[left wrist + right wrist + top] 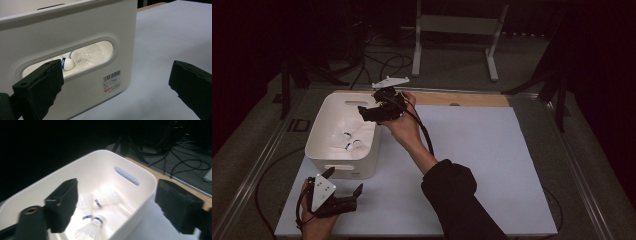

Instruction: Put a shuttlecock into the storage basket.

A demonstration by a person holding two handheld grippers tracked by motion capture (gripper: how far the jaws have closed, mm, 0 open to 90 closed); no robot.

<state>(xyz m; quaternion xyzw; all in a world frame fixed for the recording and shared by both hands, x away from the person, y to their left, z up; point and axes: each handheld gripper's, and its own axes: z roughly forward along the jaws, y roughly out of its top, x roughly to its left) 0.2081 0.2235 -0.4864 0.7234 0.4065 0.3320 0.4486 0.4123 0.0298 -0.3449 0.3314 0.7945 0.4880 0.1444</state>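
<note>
1. The right tongs (364, 112) hang released and holding nothing above the white bin (319, 150), which stands at the table's (492, 165) far-left corner.
2. Three shuttlecocks (96, 220) lie inside the bin.
3. The left tongs (343, 182), released, rest near the bin's near wall.

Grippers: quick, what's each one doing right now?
Left gripper: open, empty, beside the bin.
Right gripper: open, empty, above the shuttlecocks.

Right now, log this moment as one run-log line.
right gripper: open over white bin | shuttlecocks: lying in bin | left gripper: open, empty, beside bin's near wall
</note>
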